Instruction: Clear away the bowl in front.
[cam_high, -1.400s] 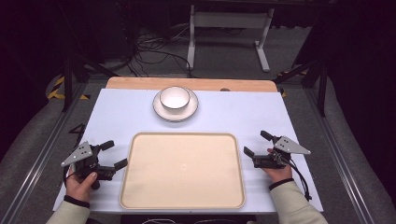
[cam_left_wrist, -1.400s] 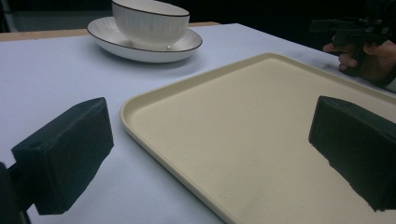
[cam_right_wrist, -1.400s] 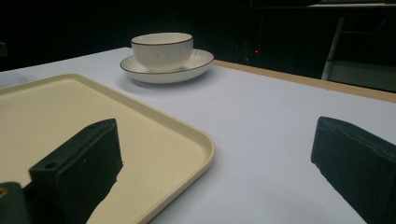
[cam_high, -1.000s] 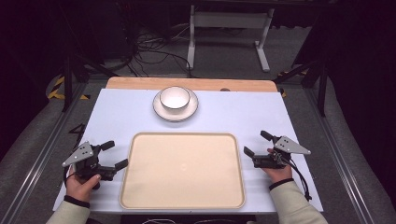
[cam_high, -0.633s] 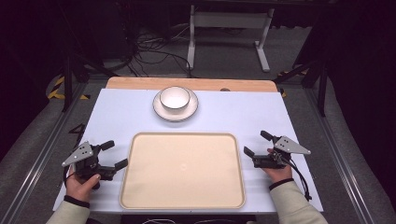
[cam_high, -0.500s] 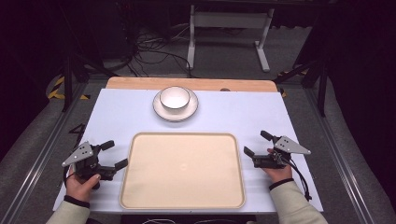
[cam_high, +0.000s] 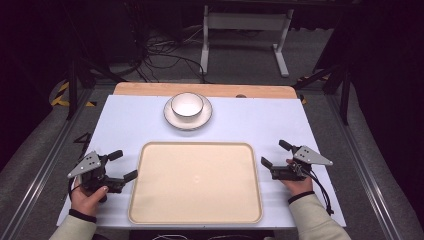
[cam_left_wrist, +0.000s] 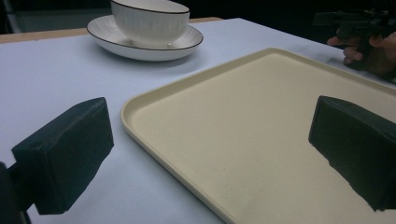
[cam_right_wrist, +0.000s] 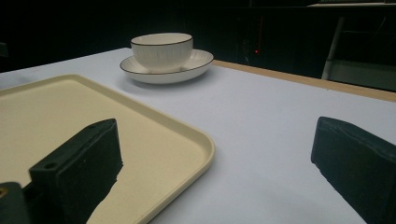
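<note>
A cream tray lies on the white table near the front edge, with nothing on it. Behind it a white bowl sits on a white saucer. My left gripper rests open just left of the tray, its jaws wide apart over the tray's left corner. At the tray's right side my right gripper is open too, with nothing between its jaws. In the left gripper view the right hand and its gripper show far off.
A wooden strip runs along the table's far edge. Behind the table are cables on the floor and a white metal stand. Metal rails flank the table on both sides.
</note>
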